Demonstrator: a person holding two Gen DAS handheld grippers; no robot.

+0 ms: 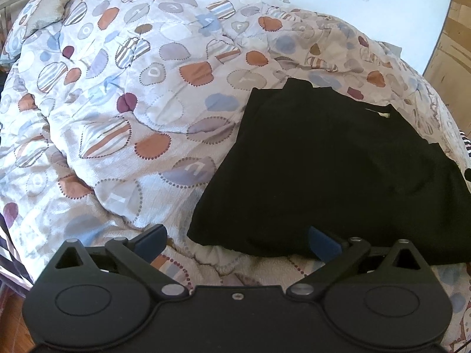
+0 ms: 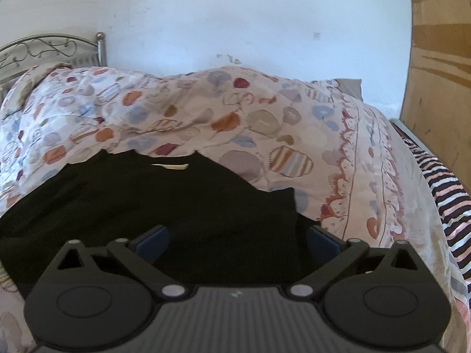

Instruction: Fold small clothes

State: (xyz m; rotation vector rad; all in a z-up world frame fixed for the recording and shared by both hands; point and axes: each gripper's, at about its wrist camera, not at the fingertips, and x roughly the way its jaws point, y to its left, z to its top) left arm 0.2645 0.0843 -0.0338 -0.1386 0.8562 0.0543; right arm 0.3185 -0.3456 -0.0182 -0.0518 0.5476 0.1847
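1. The quilt, patterned with pale, orange and blue blobs, covers the bed and fills most of both views; a white wall rises behind it, with a metal headboard at 10 o'clock in the right wrist view and a wooden panel at 2 o'clock.
2. The black garment lies spread on the quilt. In the left wrist view it occupies 3 to 5 o'clock, its long axis running from 5 o'clock up toward 1 o'clock, with a pale label near its far edge.
3. A striped cloth runs along the bed's edge at 3 o'clock in the right wrist view.
4. The right gripper has its fingers spread wide, and the garment's near portion sits directly between them; whether the pads touch cloth I cannot tell.
5. The left gripper is also spread wide, pinching nothing; the garment's near hem lies by its right finger, quilt under the left.
6. Judgement: the right gripper is nearer, already over the fabric, so a pinch there looks the easier start; the left needs a shift toward 3 o'clock.
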